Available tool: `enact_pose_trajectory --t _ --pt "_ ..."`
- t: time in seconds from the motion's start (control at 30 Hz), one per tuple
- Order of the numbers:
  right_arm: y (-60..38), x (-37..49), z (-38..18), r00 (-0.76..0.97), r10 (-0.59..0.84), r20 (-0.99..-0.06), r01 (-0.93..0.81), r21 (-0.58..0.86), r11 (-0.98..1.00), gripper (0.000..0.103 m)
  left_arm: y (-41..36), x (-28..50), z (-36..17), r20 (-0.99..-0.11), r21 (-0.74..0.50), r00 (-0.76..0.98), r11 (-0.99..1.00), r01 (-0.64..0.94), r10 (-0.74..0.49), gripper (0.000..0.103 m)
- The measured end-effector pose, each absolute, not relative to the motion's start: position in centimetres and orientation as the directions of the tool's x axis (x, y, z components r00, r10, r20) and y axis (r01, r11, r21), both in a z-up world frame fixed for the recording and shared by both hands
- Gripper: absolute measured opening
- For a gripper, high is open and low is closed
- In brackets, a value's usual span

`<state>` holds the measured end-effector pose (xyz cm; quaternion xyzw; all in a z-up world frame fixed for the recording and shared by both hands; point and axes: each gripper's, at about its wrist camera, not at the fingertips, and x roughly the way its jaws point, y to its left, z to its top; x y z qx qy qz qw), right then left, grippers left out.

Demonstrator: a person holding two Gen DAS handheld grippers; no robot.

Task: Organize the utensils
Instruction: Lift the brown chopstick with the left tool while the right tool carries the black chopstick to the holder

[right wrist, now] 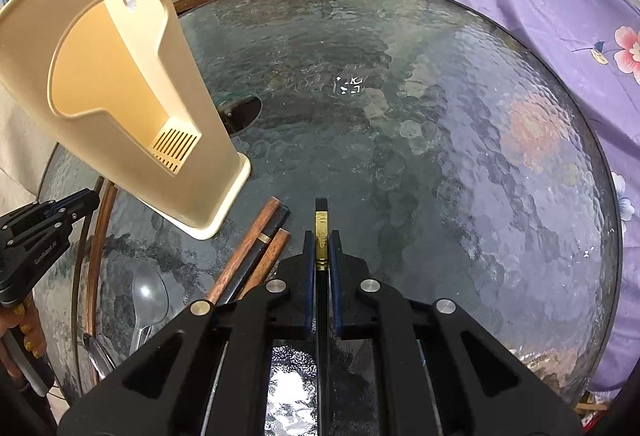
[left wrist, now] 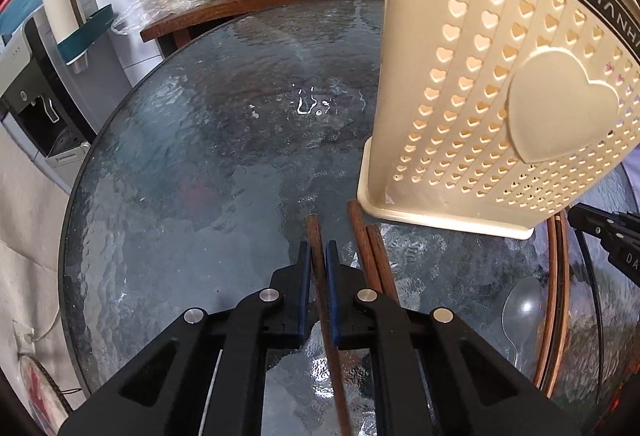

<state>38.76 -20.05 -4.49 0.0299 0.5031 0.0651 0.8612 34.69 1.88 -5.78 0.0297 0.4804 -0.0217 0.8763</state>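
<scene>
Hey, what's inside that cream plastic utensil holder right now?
Through the rear cutout, the cream plastic utensil holder shows only a bare inner wall and a slotted drain floor, no utensils. The compartment behind its heart-perforated front stays hidden.

Black plastic left tool and right tool, each with blue finger pads, round silver screws, small white letters on one side.

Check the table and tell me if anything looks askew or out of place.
The utensil holder looks empty while utensils lie loose on the glass table: wooden chopsticks and a spoon beside its base. The left gripper is shut on a brown chopstick, the right gripper on a black chopstick.
</scene>
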Motion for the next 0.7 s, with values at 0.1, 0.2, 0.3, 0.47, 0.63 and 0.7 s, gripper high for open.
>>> enact_pose_trajectory --t 0.1,0.2,0.3,0.47,0.63,0.7 --pt "-20.5 38.3 -4.4 0.500 0.166 -0.850 -0.084 0.144 0.986 0.007 2.1 34.6 -5.7 -0.838 0.007 0.544 0.999 0.053 -0.023 0.006" --pt "-21.1 37.5 -3.7 0.527 0.197 -0.827 -0.100 0.170 0.980 0.007 2.4 34.3 -5.3 -0.830 -0.024 0.556 0.999 0.048 -0.047 0.006" --pt "-21.4 36.5 -2.7 0.568 0.222 -0.793 -0.132 0.178 0.975 0.007 2.7 33.7 -4.2 -0.809 -0.054 0.582 0.997 0.055 -0.076 0.006" --pt "-22.5 34.7 -1.1 0.609 0.285 -0.740 -0.166 0.232 0.958 0.007 2.9 32.1 -1.9 -0.762 -0.080 0.637 0.993 0.084 -0.115 0.006" --pt "-23.2 33.3 1.6 0.639 0.343 -0.689 -0.201 0.280 0.939 0.007 3.2 30.6 0.3 -0.722 -0.119 0.672 0.986 0.116 -0.166 0.006" --pt "-23.1 32.7 3.1 0.654 0.357 -0.667 -0.220 0.283 0.933 0.007 3.0 29.7 1.4 -0.703 -0.123 0.688 0.984 0.130 -0.179 0.006"
